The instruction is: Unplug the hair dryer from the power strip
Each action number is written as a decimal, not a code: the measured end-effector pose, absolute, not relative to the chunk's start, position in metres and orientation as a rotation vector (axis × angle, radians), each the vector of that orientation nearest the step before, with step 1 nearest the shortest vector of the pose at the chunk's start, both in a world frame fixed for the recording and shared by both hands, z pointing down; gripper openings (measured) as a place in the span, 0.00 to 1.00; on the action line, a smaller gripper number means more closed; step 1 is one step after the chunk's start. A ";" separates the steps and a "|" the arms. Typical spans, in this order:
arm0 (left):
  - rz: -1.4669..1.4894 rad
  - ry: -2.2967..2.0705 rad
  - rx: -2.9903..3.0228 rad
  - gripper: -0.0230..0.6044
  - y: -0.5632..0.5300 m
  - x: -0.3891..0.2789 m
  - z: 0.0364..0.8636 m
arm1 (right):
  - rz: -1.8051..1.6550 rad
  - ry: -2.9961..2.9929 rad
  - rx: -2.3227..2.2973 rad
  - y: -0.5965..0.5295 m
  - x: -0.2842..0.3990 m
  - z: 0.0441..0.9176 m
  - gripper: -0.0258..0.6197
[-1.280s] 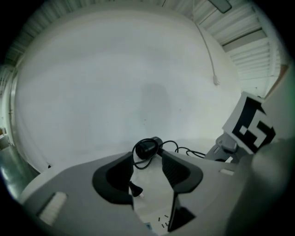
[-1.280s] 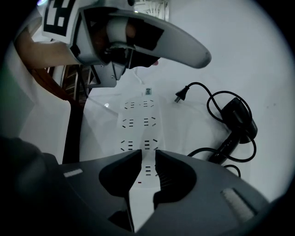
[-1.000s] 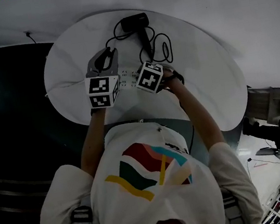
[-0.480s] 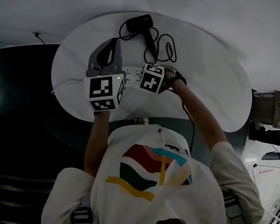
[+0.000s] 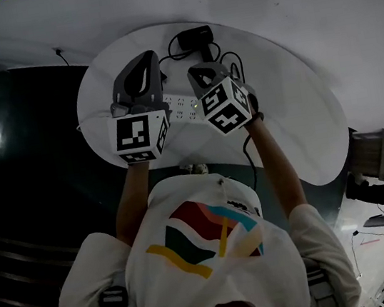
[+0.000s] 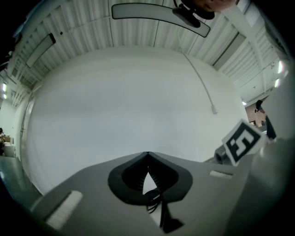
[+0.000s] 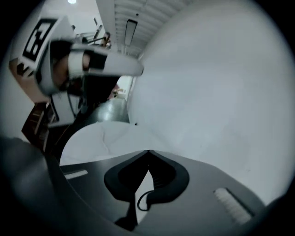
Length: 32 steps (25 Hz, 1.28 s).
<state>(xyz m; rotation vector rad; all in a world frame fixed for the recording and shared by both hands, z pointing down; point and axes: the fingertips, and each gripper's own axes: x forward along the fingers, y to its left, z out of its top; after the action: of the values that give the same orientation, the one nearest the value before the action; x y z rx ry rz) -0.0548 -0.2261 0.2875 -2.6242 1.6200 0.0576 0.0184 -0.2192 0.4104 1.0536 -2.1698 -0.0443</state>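
The black hair dryer lies at the far side of the round white table, its black cord looped beside it. The white power strip lies on the table between my two hands. My left gripper is lifted off the table and points level at the white wall; its jaws are shut on nothing. My right gripper, also raised, tilts downward; its jaws have just been closing and now meet, empty. Whether the plug sits in the strip is hidden.
A dark floor borders the table on the left. The right gripper's marker cube shows at the right of the left gripper view. The left gripper's body fills the upper left of the right gripper view.
Both grippers have risen from the power strip and stand higher over the table. The right gripper has tipped up so its marker cube now faces the head camera.
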 end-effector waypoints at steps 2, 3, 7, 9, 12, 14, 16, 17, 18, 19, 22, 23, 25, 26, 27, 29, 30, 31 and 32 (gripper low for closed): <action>0.052 1.609 -2.620 0.04 -0.225 -0.053 0.286 | -0.091 -2.261 1.194 -0.223 0.020 0.364 0.06; 0.055 1.606 -2.628 0.04 -0.224 -0.052 0.286 | -0.117 -2.303 1.266 -0.223 0.023 0.342 0.06; 0.079 1.580 -2.635 0.04 -0.215 -0.048 0.275 | -0.209 -2.445 1.538 -0.211 0.037 0.270 0.06; 0.079 1.560 -2.614 0.04 -0.210 -0.046 0.268 | -0.241 -2.494 1.647 -0.199 0.044 0.247 0.06; 0.070 1.567 -2.574 0.04 -0.200 -0.050 0.263 | -0.296 -2.516 1.762 -0.177 0.054 0.228 0.06; 0.071 1.587 -2.564 0.04 -0.192 -0.055 0.263 | -0.326 -2.516 1.827 -0.163 0.059 0.221 0.06; 0.064 1.600 -2.556 0.04 -0.188 -0.057 0.261 | -0.349 -2.518 1.869 -0.152 0.063 0.221 0.06; 0.055 1.602 -2.551 0.04 -0.187 -0.057 0.260 | -0.359 -2.518 1.882 -0.148 0.065 0.223 0.06; 0.045 1.599 -2.544 0.04 -0.186 -0.057 0.259 | -0.367 -2.517 1.892 -0.144 0.067 0.225 0.06; 0.031 1.593 -2.539 0.04 -0.185 -0.056 0.258 | -0.372 -2.514 1.901 -0.141 0.068 0.228 0.06; 0.016 1.570 -2.520 0.04 -0.182 -0.053 0.256 | -0.360 -2.500 1.912 -0.133 0.072 0.238 0.06; 0.013 1.569 -2.515 0.04 -0.181 -0.052 0.257 | -0.351 -2.496 1.914 -0.132 0.074 0.241 0.06; -0.003 1.574 -2.513 0.04 -0.180 -0.052 0.262 | -0.341 -2.494 1.920 -0.130 0.077 0.246 0.06; -0.012 1.573 -2.512 0.04 -0.180 -0.052 0.264 | -0.335 -2.493 1.923 -0.130 0.078 0.247 0.06; -0.020 1.571 -2.512 0.04 -0.179 -0.053 0.266 | -0.329 -2.491 1.923 -0.129 0.079 0.250 0.06; -0.026 1.570 -2.513 0.04 -0.180 -0.052 0.268 | -0.326 -2.488 1.916 -0.130 0.079 0.253 0.06; -0.025 1.570 -2.512 0.04 -0.181 -0.052 0.268 | -0.329 -2.491 1.913 -0.131 0.079 0.253 0.06; -0.024 1.568 -2.511 0.04 -0.182 -0.051 0.268 | -0.326 -2.495 1.910 -0.132 0.079 0.255 0.06; -0.024 1.566 -2.509 0.04 -0.183 -0.051 0.268 | -0.317 -2.496 1.907 -0.132 0.079 0.256 0.06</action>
<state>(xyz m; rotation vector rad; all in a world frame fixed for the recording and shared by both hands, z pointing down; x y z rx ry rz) -0.0508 -0.1826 0.2683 -2.5094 1.5655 -0.0236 0.0792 -0.1323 0.2565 1.9072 -2.4964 -0.3165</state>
